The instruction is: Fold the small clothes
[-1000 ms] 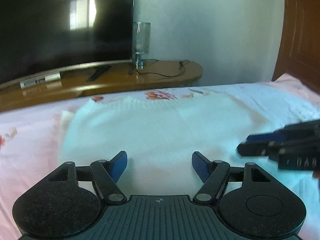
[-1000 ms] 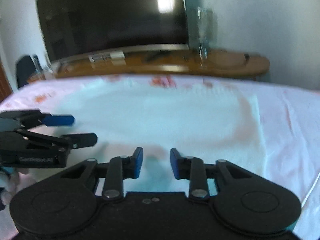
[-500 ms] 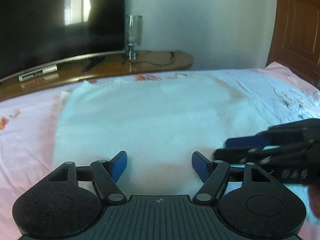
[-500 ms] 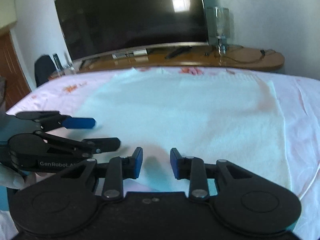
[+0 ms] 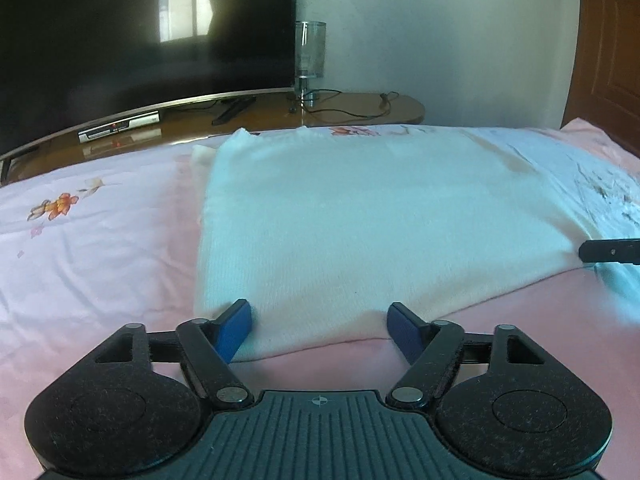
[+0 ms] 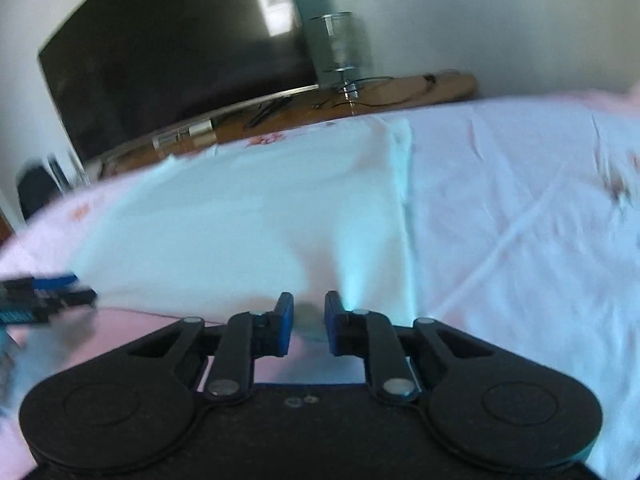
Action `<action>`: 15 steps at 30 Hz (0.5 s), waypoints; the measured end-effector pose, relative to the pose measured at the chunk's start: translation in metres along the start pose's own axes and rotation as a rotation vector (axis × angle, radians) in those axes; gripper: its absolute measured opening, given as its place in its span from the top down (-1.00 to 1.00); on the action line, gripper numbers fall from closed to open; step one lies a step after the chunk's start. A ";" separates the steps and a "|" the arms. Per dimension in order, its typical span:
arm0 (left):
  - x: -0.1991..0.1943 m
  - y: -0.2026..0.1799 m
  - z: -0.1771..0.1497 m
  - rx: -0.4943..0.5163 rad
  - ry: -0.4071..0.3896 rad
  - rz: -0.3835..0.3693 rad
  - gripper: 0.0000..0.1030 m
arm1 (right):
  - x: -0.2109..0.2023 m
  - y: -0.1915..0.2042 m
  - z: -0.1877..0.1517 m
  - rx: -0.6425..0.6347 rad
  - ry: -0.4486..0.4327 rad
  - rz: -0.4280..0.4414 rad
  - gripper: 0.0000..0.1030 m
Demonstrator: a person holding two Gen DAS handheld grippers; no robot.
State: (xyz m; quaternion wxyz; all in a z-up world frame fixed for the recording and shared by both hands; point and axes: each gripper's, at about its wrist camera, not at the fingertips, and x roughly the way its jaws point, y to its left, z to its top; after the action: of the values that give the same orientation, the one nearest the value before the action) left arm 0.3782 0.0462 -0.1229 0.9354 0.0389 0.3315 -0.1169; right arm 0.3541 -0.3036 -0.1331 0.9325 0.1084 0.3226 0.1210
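Item: one small white knit garment (image 5: 372, 224), lying flat on a pink floral bedsheet (image 5: 100, 248); it fills the centre of the left wrist view and the left and centre of the right wrist view. Condition: spread as a plain slab with sides roughly straight, the sleeves not to be seen, so they appear already tucked in, though that cannot be confirmed. What looks like a neckline notch lies at the far edge, upper centre of the frame, near a wooden TV stand (image 5: 352, 104); the near edge runs across the lower centre of both views. Orientation: the long axis seems to run from the bottom of the frame toward the top, away from the cameras, though the fisheye makes that hard to judge, neck end pointing at the television (image 5: 140, 28). Progress, as judged: early to middle; no crosswise fold of the near edge toward the neck is yet made, and that fold is what remains. Left gripper (image 5: 320, 330): jaws spread wide and just opened a little further, straddling the near left corner of the cloth, pads not pressing it. Right gripper (image 6: 308, 322): jaws have just been closing, now nearly together, at the near edge close to the right corner; motion blur hides whether fabric is pinched between the pads. Other contents: a clear glass vessel (image 5: 310, 50) on the stand, and cables nearby.
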 end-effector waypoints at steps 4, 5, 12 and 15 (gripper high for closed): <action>-0.019 0.004 0.007 -0.074 -0.079 0.009 -0.47 | -0.008 0.019 0.010 -0.033 -0.041 -0.059 0.47; -0.018 0.004 0.007 -0.082 -0.073 0.007 -0.47 | -0.013 0.022 0.012 -0.038 -0.072 -0.071 0.36; -0.010 0.003 0.006 -0.053 -0.023 0.034 -0.52 | 0.001 0.007 0.008 -0.018 -0.017 -0.146 0.53; -0.004 0.019 0.006 -0.127 -0.012 0.070 -0.52 | -0.007 0.001 0.012 0.010 -0.085 -0.172 0.45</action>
State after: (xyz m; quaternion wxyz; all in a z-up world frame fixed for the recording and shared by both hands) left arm 0.3839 0.0644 -0.1157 0.9414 -0.0095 0.3312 -0.0632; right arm 0.3558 -0.3058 -0.1198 0.9518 0.0900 0.2912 0.0343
